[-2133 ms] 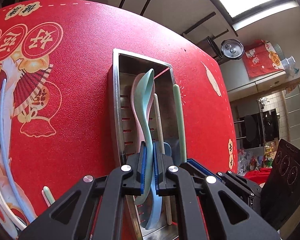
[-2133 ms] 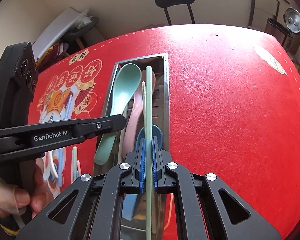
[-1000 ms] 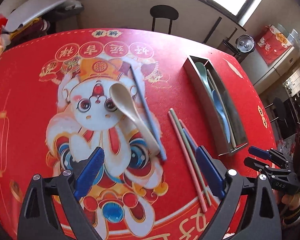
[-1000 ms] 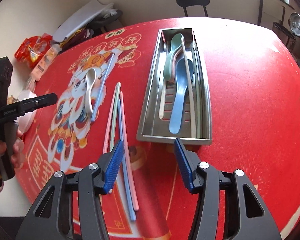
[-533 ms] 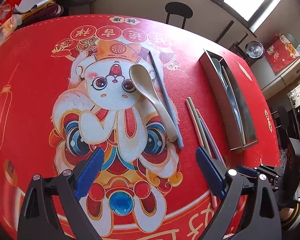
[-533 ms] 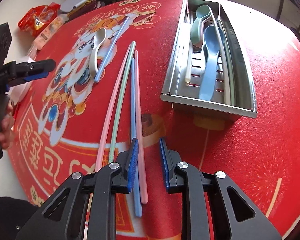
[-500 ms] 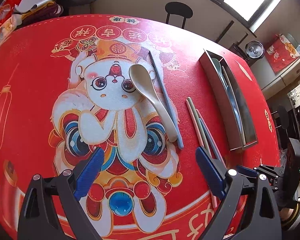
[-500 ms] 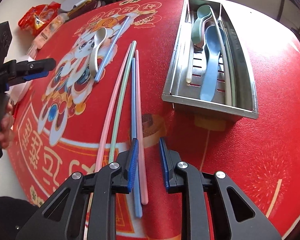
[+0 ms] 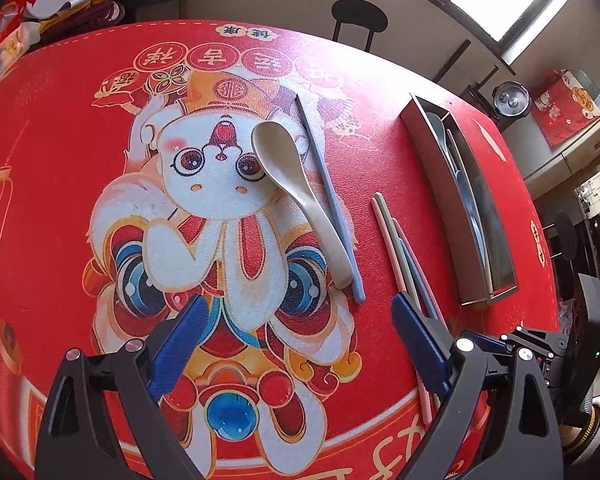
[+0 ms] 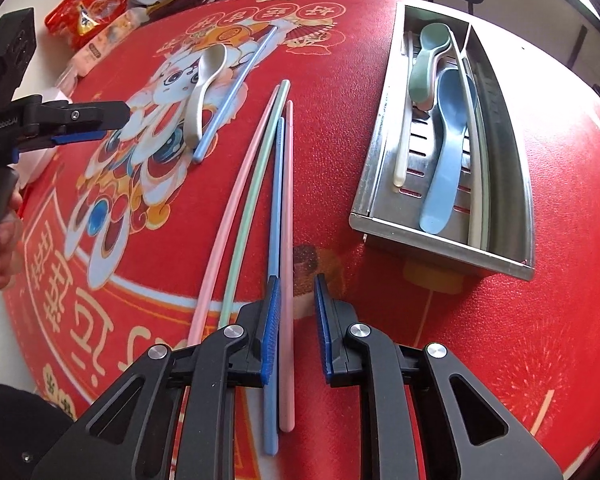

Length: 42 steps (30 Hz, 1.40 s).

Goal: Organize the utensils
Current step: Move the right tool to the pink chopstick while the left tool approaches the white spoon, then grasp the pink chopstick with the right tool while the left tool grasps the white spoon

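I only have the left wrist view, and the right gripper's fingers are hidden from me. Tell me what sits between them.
Observer: A pink chopstick lies between the pads of the right gripper. The jaws have just been closing, but a gap remains on one side, so there is no grip yet.
Operator: Say what lies next to it.
Observer: A blue chopstick lies right alongside it and runs under the edge of the other pad.
Operator: Report what is in the tray.
Observer: The slotted section of the metal tray holds a blue spoon, a green spoon and a cream chopstick.
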Available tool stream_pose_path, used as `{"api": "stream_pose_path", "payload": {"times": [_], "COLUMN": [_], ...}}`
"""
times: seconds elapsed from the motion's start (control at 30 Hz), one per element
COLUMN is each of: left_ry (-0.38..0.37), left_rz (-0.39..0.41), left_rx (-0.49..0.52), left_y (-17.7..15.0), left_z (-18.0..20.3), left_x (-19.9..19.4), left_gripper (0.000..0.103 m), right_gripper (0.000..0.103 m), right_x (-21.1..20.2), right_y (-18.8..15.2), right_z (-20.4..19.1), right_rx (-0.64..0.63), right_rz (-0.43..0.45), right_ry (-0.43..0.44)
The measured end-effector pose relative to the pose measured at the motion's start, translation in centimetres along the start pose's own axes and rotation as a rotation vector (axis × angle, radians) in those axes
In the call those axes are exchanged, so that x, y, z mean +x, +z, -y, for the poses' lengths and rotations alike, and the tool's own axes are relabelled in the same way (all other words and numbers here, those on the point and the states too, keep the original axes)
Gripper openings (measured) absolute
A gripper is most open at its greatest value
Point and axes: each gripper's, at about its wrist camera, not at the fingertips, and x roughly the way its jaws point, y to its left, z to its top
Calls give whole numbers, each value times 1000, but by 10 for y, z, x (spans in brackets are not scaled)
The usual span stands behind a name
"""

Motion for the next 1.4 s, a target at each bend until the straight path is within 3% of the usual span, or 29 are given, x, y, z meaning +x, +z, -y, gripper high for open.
{"api": "stream_pose_path", "payload": {"times": [0.23,0.5,0.8,0.9,0.97,1.03,1.4], "left_ry": [-10,-37,-94,-111,-120,-131,-130], "left_rz": [-12,-10,-8,-6,-5,-3,-17], "left_rx": [-31,-92,-138,-165,-190,-216,-236], "left_y": [-2,8,29,35,39,41,45], "left_z": [-5,-12,-11,-9,-10,-12,-16], "left_x": [6,14,29,37,41,45,59], "left_gripper": [90,82,57,47,34,29,22], "right_gripper": [12,7,7,7,7,7,7], "right_x": [-3,0,1,1,0,0,0], "right_y": [-4,-8,-8,-8,-8,-9,-8], "right_z": [2,-1,2,3,3,4,5], "right_rx": [2,-1,23,26,27,27,44], "right_rz": [-4,-11,-8,-7,-6,-4,-3], "right_ry": [-28,-43,-31,-24,-21,-20,1]}}
